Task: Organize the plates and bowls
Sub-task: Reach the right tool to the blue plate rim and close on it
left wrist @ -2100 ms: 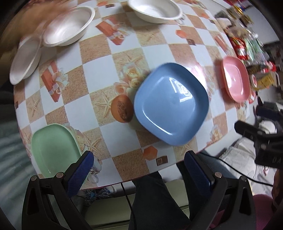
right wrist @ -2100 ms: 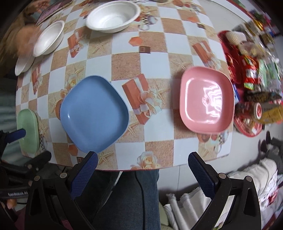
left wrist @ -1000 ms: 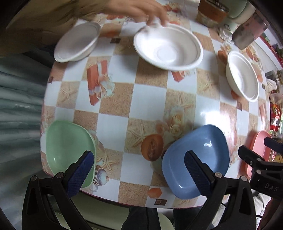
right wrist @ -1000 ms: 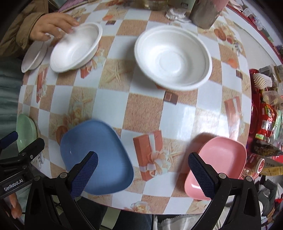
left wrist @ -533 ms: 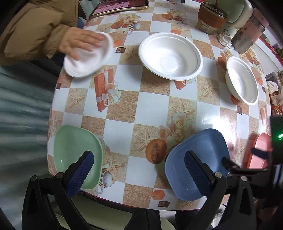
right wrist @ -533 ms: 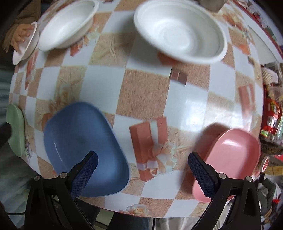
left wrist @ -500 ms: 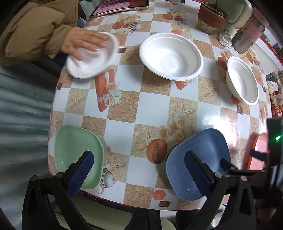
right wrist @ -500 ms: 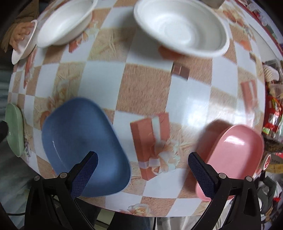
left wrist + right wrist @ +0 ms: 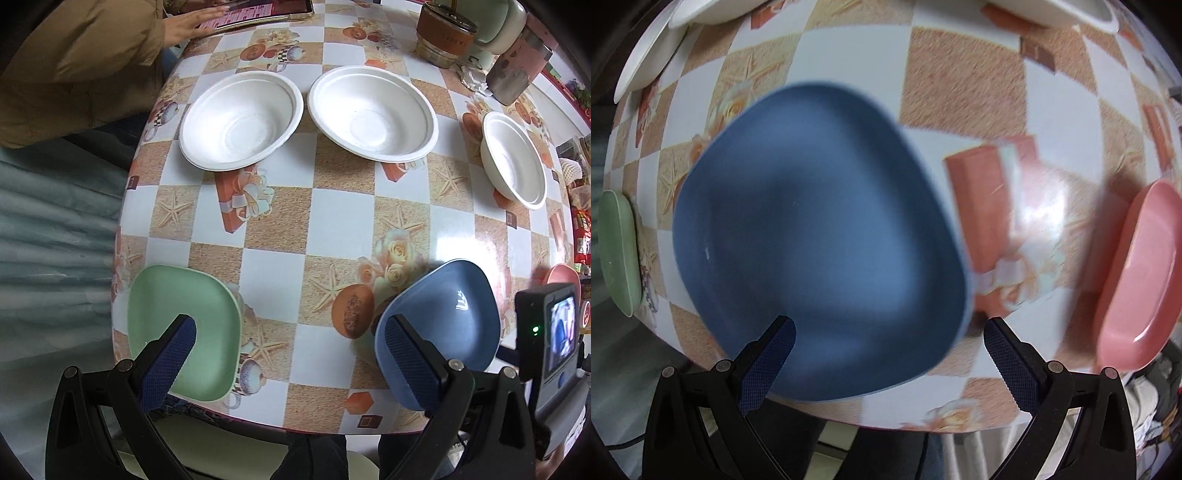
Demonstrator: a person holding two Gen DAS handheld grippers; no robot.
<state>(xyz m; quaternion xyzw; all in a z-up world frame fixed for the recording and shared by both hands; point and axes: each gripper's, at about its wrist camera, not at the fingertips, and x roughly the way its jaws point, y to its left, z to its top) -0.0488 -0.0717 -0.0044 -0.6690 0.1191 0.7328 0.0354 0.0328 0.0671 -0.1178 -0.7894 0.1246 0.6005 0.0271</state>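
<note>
currently both grippers gape, grasping nothing: left gripper [image 9: 288,354] above the table's near edge between green plate [image 9: 184,325] and blue plate [image 9: 439,325]; right gripper [image 9: 890,350] over the blue plate; pink plate [image 9: 1137,280] rightward.

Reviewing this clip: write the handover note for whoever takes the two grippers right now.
Left gripper: open, empty, near table edge between green plate and blue plate.
Right gripper: open, empty, low over the blue plate's near rim.
Pink plate lies apart at the right; three white bowls sit separately.
Done: nothing stacked.
Left: stack plates, nest bowls.
</note>
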